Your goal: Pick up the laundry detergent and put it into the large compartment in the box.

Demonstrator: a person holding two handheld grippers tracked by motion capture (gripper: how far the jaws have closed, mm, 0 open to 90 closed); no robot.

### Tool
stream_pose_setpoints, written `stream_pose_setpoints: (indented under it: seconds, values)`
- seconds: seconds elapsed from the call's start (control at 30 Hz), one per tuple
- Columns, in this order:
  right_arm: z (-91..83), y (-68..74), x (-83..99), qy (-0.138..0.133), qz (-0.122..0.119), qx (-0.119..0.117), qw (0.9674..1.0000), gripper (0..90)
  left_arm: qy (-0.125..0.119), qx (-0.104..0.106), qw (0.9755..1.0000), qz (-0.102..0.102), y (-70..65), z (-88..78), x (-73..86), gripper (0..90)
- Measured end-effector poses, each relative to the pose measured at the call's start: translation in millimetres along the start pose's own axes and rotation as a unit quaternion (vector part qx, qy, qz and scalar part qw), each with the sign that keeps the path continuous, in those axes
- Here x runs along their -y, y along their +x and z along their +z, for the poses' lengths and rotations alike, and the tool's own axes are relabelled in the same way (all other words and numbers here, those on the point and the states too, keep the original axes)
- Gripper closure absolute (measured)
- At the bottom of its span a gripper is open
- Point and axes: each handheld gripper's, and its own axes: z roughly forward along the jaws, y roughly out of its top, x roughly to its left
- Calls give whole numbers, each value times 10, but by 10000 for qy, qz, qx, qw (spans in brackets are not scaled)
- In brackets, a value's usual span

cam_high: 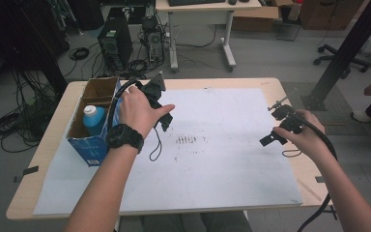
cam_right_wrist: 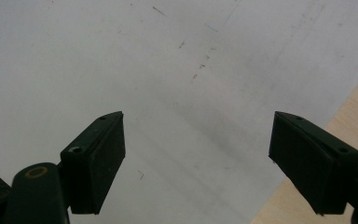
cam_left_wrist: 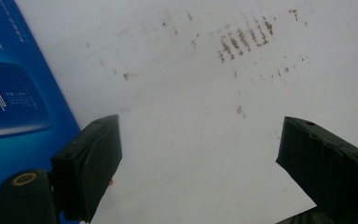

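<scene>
Both jaws stand apart and empty: the right hand-held gripper (cam_high: 271, 139) hovers over the white sheet (cam_high: 212, 169), the left hand-held gripper (cam_high: 164, 123) just beside the blue box (cam_high: 89, 150). Farther in, the blue bottle (cam_high: 94, 118) stands inside it, ungrasped; nothing looks done yet.

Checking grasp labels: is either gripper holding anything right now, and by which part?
Nothing is held. The left gripper and the right gripper both have jaws wide apart over the white sheet, with nothing between them.
</scene>
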Motion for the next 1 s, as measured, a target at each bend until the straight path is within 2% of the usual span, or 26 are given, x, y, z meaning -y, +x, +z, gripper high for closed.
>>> stream_pose_setpoints:
  seconds: [1.0]
  values:
    - [-15, -10, 28, -12, 15, -8, 10000, 186, 45, 58, 10000, 9, -12, 5, 16, 140]
